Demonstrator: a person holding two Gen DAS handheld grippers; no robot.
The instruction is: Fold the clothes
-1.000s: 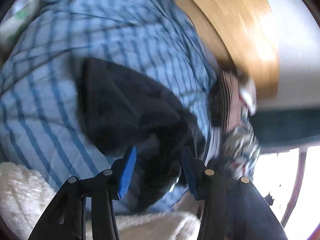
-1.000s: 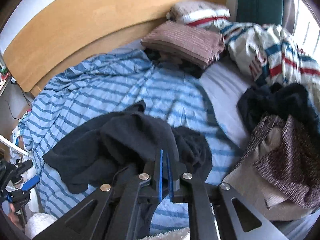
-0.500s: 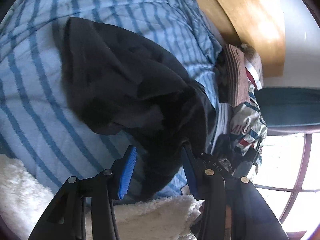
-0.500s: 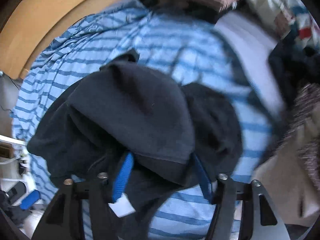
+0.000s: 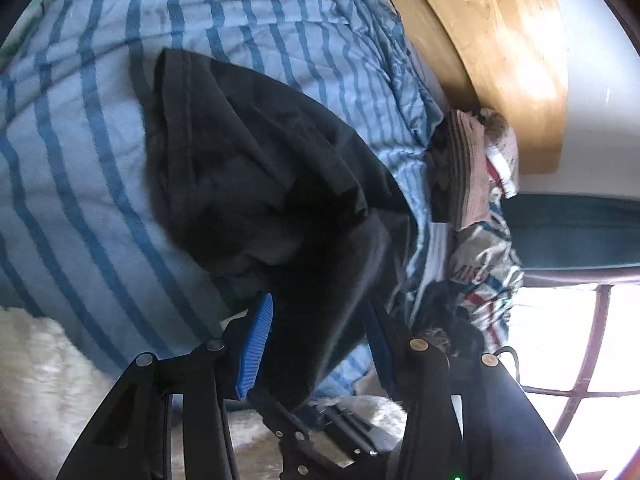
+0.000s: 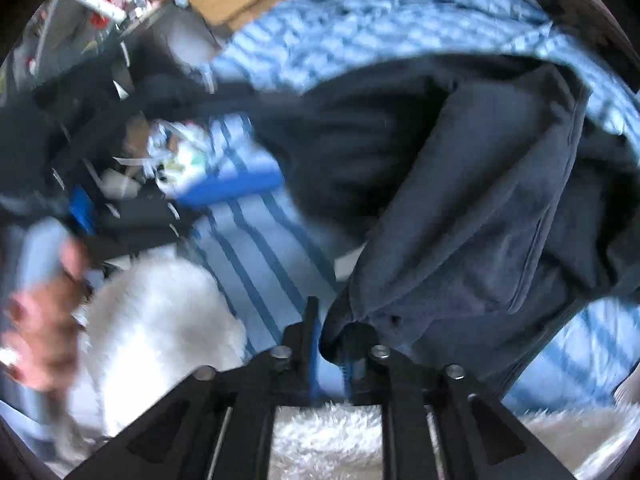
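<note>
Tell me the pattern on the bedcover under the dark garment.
Light blue with darker blue stripes; the bedcover shows best in the left wrist view.

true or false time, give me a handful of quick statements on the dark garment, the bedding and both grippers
1. The dark navy fabric garment lies on a blue striped duvet. True.
2. The left gripper is open, with dark cloth between its fingers. True.
3. The right gripper is wide open and clear of the garment. False: its jaws are nearly closed on a fold of the garment.
4. The headboard is white metal. False: it is light wood.
5. A white fluffy blanket lies at the near edge of the bed. True.
</note>
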